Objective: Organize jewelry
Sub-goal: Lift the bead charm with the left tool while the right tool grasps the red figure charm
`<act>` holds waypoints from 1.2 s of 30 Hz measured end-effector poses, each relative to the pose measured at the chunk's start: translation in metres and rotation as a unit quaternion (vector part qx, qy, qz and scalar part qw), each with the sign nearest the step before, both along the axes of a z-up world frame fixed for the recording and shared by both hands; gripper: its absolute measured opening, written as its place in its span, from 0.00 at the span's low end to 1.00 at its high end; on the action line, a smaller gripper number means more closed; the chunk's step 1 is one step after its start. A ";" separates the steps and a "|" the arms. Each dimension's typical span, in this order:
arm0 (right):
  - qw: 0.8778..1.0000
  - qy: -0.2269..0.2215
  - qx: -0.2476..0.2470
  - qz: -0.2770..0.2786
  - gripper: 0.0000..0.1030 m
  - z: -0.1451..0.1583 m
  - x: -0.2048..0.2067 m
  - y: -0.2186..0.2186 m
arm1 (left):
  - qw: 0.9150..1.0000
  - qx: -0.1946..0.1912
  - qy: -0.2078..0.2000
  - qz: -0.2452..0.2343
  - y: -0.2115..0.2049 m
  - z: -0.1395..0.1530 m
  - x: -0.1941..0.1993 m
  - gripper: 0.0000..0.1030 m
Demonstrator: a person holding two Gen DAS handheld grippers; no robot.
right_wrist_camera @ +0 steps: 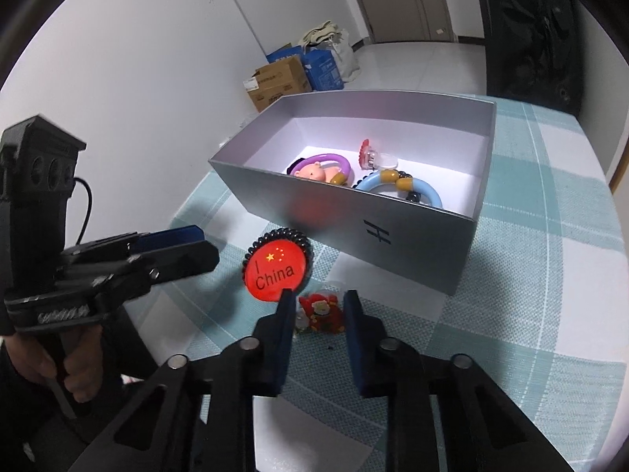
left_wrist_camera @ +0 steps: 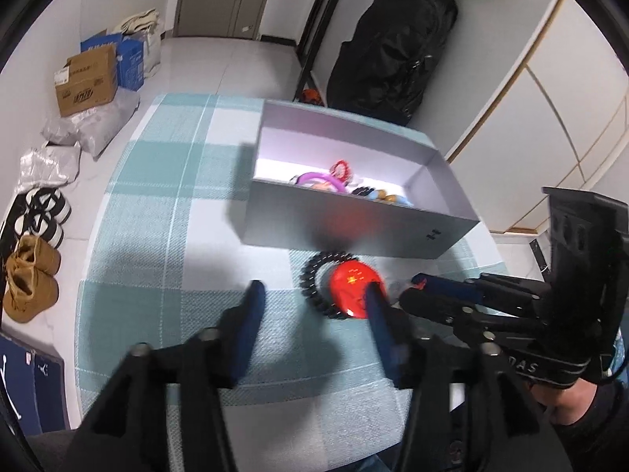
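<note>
A grey open box [right_wrist_camera: 412,244] [left_wrist_camera: 354,232] on the checked tablecloth holds a purple ring with a pink doll [right_wrist_camera: 320,169], a red clip [right_wrist_camera: 369,155] and a blue and yellow bracelet [right_wrist_camera: 409,190]. In front of it lie a red "China" badge [right_wrist_camera: 275,273] [left_wrist_camera: 352,289] on a black coil hair tie [right_wrist_camera: 283,234] [left_wrist_camera: 310,291], and a small red Santa charm [right_wrist_camera: 324,312]. My right gripper [right_wrist_camera: 319,303] is open, its fingers either side of the charm. My left gripper [left_wrist_camera: 314,295] is open just left of the badge, one fingertip [left_wrist_camera: 373,295] over its edge.
The table edge lies close behind the box. On the floor beyond are cardboard and blue boxes [left_wrist_camera: 90,78] [right_wrist_camera: 283,78], bags, and shoes [left_wrist_camera: 31,287]. A black bag [left_wrist_camera: 393,51] hangs by the wall at the back right.
</note>
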State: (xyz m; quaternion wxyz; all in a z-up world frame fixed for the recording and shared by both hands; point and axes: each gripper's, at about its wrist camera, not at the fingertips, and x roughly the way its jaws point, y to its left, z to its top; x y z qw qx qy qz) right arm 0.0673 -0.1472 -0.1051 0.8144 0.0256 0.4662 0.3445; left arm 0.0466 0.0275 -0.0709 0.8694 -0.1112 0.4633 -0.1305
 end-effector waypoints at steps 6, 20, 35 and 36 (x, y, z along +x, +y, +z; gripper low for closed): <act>1.000 0.009 0.019 -0.021 0.17 0.003 0.007 -0.015 | 1.000 0.019 -0.001 -0.017 -0.011 -0.003 0.003 0.49; 0.997 -0.002 0.047 -0.054 0.17 0.021 0.000 -0.041 | 0.993 0.027 -0.005 -0.116 -0.052 -0.001 -0.020 0.48; 0.994 -0.014 0.064 -0.090 0.17 0.035 -0.004 -0.066 | 0.994 0.048 0.028 -0.093 -0.067 -0.015 -0.015 0.48; 0.993 -0.015 0.066 -0.092 0.17 0.036 -0.004 -0.068 | 0.994 0.053 0.025 -0.093 -0.068 -0.014 -0.015 0.48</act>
